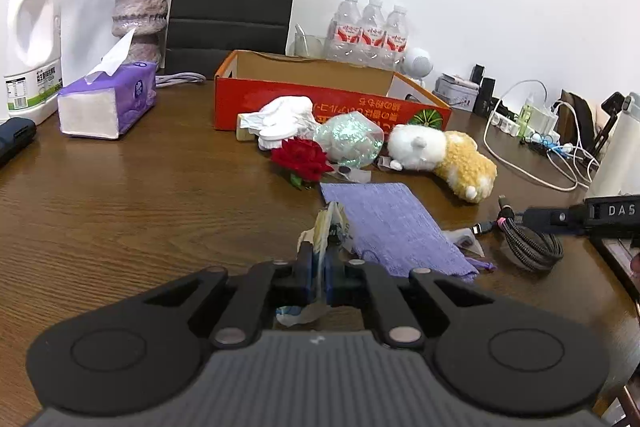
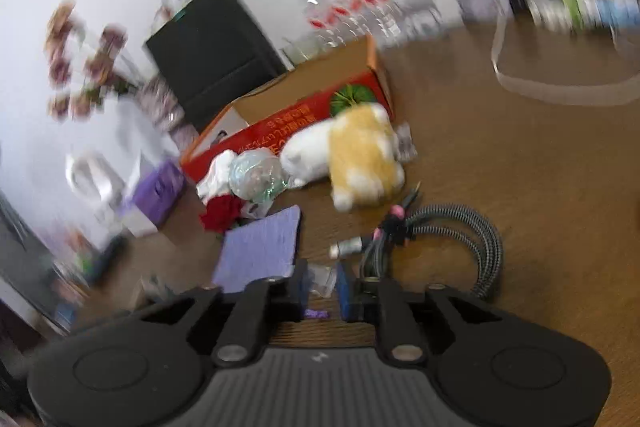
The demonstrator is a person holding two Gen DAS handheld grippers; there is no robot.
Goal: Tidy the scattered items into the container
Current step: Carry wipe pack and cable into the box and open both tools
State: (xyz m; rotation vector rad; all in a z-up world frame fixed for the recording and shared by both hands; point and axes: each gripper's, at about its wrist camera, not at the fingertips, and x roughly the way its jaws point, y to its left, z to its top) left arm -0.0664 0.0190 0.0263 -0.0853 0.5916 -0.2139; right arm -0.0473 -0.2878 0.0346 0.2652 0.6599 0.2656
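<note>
Left hand-held gripper (image 1: 319, 269) clamps a crumpled wrapper (image 1: 329, 227), lower part hidden. Right hand-held gripper (image 2: 323, 287) stands parted over a clear packet (image 2: 323, 279), apparently untouched; view blurred.

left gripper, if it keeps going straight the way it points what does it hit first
Probably the purple cloth just ahead; the left gripper, shut on a crumpled wrapper, points along its near left edge. Past that lies the red rose. Depth is uncertain.
</note>
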